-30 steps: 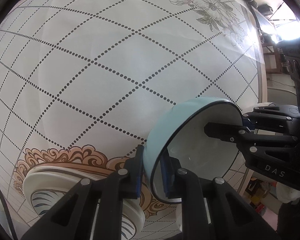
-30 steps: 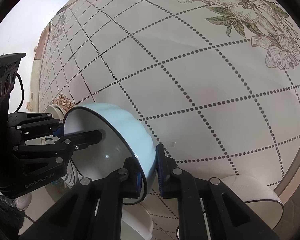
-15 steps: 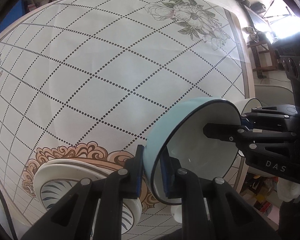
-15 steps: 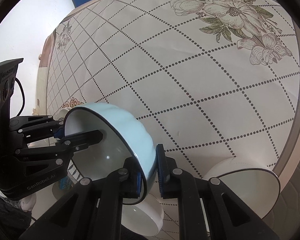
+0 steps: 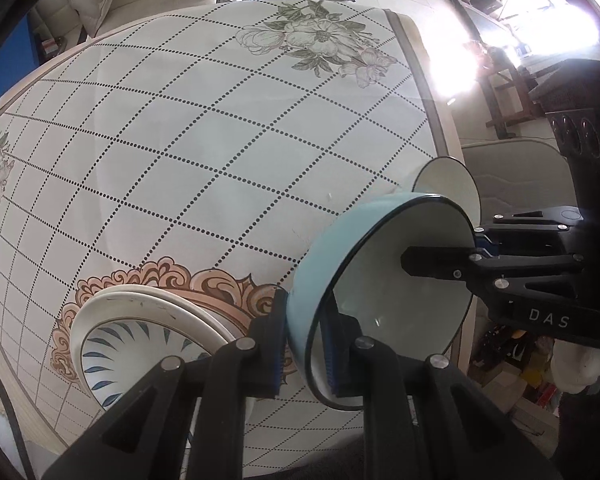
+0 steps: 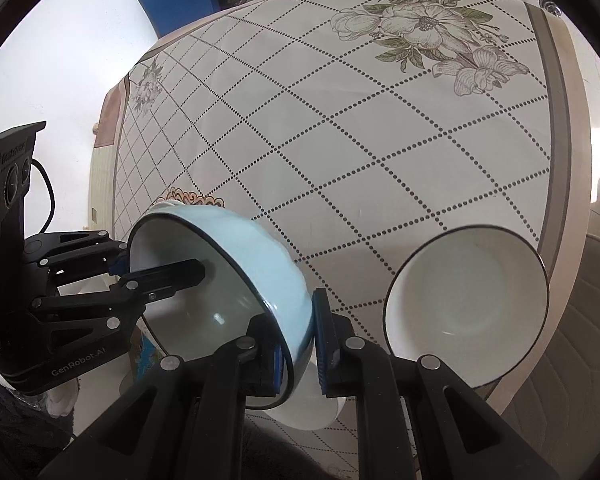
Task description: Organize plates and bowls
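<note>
Presently, your left gripper (image 5: 302, 344) and right gripper (image 6: 296, 344) both pinch the bowl's (image 5: 374, 300) rim; uneven pull could make it slip and drop.

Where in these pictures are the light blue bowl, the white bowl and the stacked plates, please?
light blue bowl (image 6: 260, 248), right wrist view, on its outer wall.
white bowl (image 6: 466, 304), right wrist view, on its inside.
stacked plates (image 5: 140, 310), left wrist view, on the top plate's rim.

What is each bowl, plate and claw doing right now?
blue bowl: in the air, tilted, held by both claws.
left claw: shut on its rim.
right claw: shut on the opposite rim.
white bowl: upright, empty, near the table edge.
plates: stacked on the table.
</note>
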### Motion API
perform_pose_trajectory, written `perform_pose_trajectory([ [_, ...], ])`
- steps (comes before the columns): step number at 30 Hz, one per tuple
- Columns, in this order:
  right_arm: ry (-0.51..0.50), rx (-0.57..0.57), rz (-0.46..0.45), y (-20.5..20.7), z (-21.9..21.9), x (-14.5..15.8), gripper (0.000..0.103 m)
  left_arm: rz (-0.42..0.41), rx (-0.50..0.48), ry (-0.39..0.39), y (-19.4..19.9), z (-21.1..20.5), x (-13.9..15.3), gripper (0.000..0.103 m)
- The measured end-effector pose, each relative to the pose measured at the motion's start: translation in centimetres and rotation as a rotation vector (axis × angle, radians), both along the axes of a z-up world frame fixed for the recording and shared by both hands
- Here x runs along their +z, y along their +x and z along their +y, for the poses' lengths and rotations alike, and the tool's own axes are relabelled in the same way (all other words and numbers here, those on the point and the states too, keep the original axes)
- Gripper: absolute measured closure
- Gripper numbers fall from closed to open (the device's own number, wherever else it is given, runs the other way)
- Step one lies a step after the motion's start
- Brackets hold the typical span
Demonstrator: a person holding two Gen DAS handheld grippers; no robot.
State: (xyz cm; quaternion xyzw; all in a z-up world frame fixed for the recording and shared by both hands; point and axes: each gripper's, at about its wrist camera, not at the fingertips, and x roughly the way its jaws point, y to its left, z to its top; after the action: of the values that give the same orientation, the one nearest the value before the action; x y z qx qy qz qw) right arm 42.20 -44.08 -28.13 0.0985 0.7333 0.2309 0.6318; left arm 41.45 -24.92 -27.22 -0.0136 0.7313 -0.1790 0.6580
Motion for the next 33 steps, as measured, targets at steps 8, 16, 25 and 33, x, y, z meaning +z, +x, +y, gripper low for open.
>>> perform_pose_trajectory([
  [8,0.007,-0.057,0.036,-5.5,-1.7,-0.5,0.089,0.023,-0.059,-0.004,-4.0,-2.0,-0.4,0.09],
  [16,-0.018,-0.077,0.099,-10.2,-1.9,-4.0,0.089,0.091,-0.093,0.001,-7.3,-3.0,-3.4,0.09],
  [25,-0.043,-0.075,0.141,-11.9,0.4,-7.4,0.089,0.117,-0.117,0.081,-9.0,-3.5,-5.7,0.09],
  [33,-0.151,-0.087,0.126,-11.3,1.7,-7.4,0.088,0.101,-0.135,0.242,-9.8,-6.1,-5.7,0.088],
])
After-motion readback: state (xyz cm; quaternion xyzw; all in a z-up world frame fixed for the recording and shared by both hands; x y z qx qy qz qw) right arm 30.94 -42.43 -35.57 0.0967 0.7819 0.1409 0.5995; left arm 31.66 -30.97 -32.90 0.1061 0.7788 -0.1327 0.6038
